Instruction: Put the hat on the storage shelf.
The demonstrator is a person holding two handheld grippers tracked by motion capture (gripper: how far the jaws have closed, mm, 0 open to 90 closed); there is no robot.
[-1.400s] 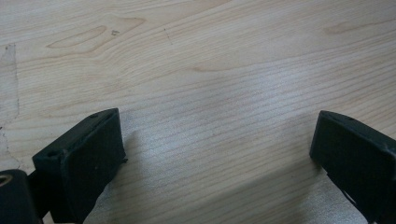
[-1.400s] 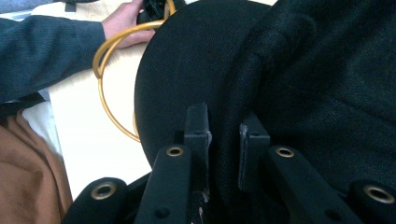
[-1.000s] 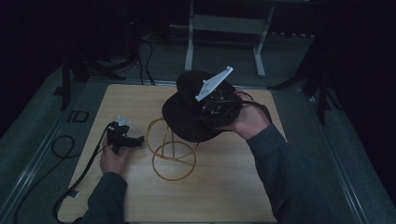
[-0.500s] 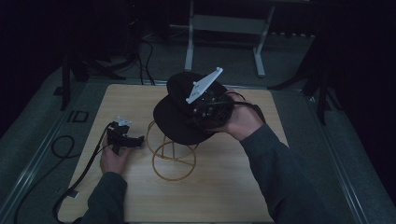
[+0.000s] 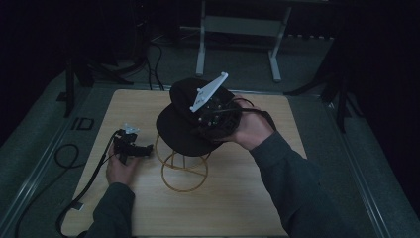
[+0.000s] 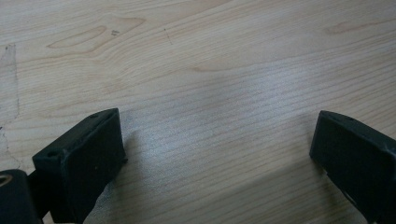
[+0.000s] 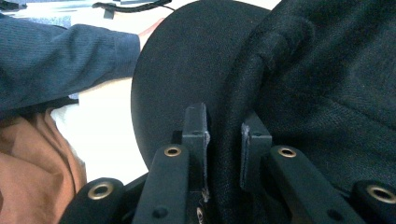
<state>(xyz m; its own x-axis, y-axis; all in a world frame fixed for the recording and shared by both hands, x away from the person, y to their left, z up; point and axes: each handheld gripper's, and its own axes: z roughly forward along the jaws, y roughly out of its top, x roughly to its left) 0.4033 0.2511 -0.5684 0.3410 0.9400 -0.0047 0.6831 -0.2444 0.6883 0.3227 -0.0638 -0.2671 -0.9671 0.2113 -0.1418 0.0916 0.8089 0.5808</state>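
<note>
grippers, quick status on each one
Left gripper: open, empty, resting on the wooden table.
Right gripper: shut on the black cap.

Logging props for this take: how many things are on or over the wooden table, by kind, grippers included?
Black fabric cap: 1
Yellow wire stand: 1
Handheld grippers, left gripper and right gripper: 2
Total: 4
</note>
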